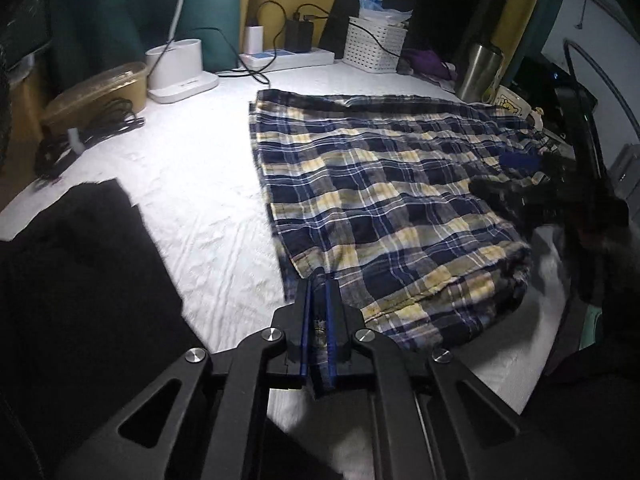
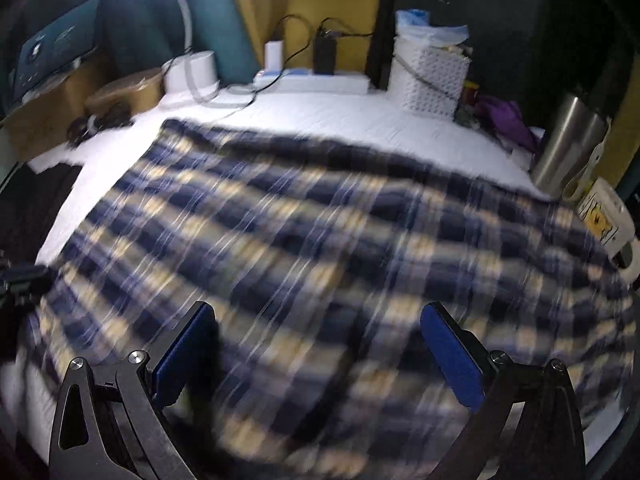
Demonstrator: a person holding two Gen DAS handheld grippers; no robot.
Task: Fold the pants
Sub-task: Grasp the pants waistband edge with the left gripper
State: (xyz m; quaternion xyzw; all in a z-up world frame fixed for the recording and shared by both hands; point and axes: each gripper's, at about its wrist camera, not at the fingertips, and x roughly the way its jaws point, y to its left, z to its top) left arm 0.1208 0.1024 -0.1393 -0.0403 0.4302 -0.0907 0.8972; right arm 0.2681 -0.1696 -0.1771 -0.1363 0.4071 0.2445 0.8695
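Far left, off the white sheet [image 1: 192, 184]: tan lidded tub [image 1: 100, 88], black cable bundle [image 1: 92, 132], white charging stand [image 1: 180, 72]. Then power strip [image 1: 288, 58] with plugs at the back, white perforated basket [image 1: 374, 42], steel tumbler [image 1: 478, 72] and printed mug [image 1: 510, 104] at far right.

Plaid pants [image 1: 384, 200] lie centre-right on the sheet, already doubled into a stack, near edge bunched and layered.

Left gripper [image 1: 319, 280]: blue pads nearly together, pinching the near-left corner of the pants; cloth shows between them. Right gripper [image 2: 316, 344]: jaws wide apart, nothing held, hanging over the right part of the pants; right wrist view is motion-blurred.

Risks, as I judge them:
- left pinch looks shallow, may catch only top layers; lifting would peel the stack apart.
- only one corner held, so a pull would skew the fold.
- pants' right edge sits just beside mug and tumbler; a sweep there could knock them.
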